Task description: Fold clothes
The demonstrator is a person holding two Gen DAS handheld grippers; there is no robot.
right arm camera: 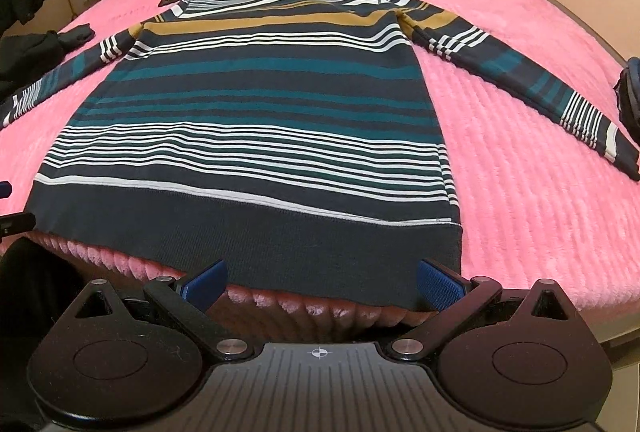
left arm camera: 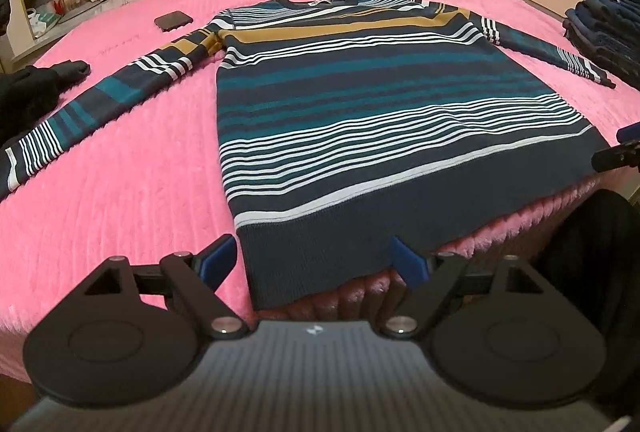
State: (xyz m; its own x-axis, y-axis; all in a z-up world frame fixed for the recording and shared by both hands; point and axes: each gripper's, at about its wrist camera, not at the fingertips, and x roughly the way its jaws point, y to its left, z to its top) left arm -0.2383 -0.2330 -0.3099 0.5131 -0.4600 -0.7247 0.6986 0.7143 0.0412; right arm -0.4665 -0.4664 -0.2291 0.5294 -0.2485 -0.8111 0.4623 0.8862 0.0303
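A long-sleeved sweater (left arm camera: 360, 103) striped in navy, teal, white and mustard lies flat and face up on the pink bedspread (left arm camera: 120, 199), both sleeves spread out to the sides. Its navy hem hangs slightly over the near edge of the bed. My left gripper (left arm camera: 313, 262) is open at the hem's left corner; the cloth sits between the blue pads without being pressed. In the right wrist view the same sweater (right arm camera: 256, 103) fills the middle. My right gripper (right arm camera: 322, 288) is open at the hem's right corner, pads either side of the band.
A dark phone (left arm camera: 173, 20) lies on the bed beyond the left sleeve. Black clothing (left arm camera: 36, 87) sits at the left edge. A stack of folded dark garments (left arm camera: 604, 27) stands at the far right. A fan and shelves are behind the bed.
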